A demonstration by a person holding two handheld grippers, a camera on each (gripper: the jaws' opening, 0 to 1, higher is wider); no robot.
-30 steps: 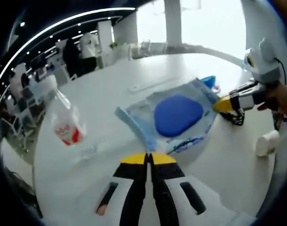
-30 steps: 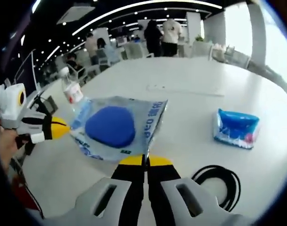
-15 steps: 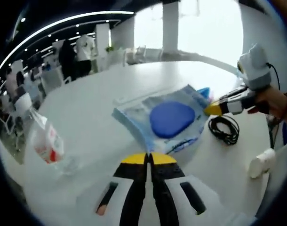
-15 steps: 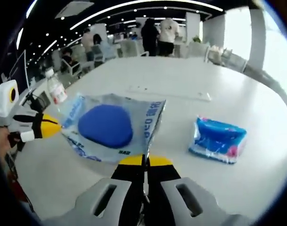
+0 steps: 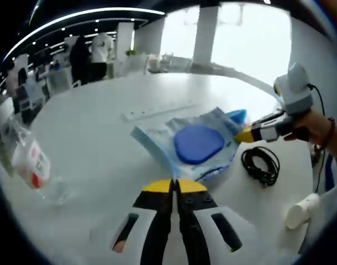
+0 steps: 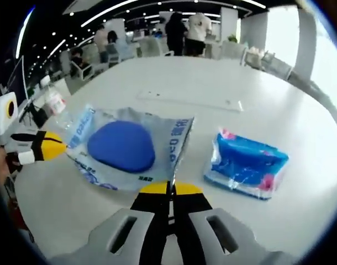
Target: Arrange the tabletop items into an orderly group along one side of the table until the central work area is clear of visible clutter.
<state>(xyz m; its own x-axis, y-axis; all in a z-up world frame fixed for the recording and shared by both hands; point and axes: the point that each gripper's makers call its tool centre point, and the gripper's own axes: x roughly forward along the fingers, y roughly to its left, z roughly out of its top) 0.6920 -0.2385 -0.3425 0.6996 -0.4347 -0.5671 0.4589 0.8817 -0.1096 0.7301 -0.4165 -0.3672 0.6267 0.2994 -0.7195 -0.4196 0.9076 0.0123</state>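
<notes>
Clear bag with a blue pad inside point(image 5: 199, 144) lies flat mid-table; both claws pinch it from opposite edges. Left gripper point(image 5: 174, 186), jaws closed together, tips meeting the bag's near edge at 6 o'clock in the left gripper view. Right gripper point(image 6: 169, 189), jaws closed on the bag's printed edge point(image 6: 127, 148) at 6 o'clock in the right gripper view. Each claw also shows in the other's view: right gripper point(image 5: 247, 134) at 3 o'clock, yellow tip touching the bag's far corner; left gripper point(image 6: 46, 144) at 9 o'clock, yellow tip at the bag's left edge.

Blue tissue pack point(image 6: 247, 165) sits just beside the bag at 3 o'clock in the right gripper view, a small gap between them; in the left gripper view it peeks from behind the bag point(image 5: 237, 116). Coiled black cable point(image 5: 260, 164) near the bag at 4 o'clock, apart from it. White roll-shaped thing point(image 5: 299, 210) near the table edge at 4 o'clock. Water bottle with red label point(image 5: 30, 165) well apart at 9 o'clock, tilted in the view. Long white strip point(image 6: 190, 102) lies past the bag at 12 o'clock.

White table point(image 5: 96, 127) has wide bare surface beyond the strip and between bag and bottle. Table edge curves close behind the left gripper in the right gripper view.
</notes>
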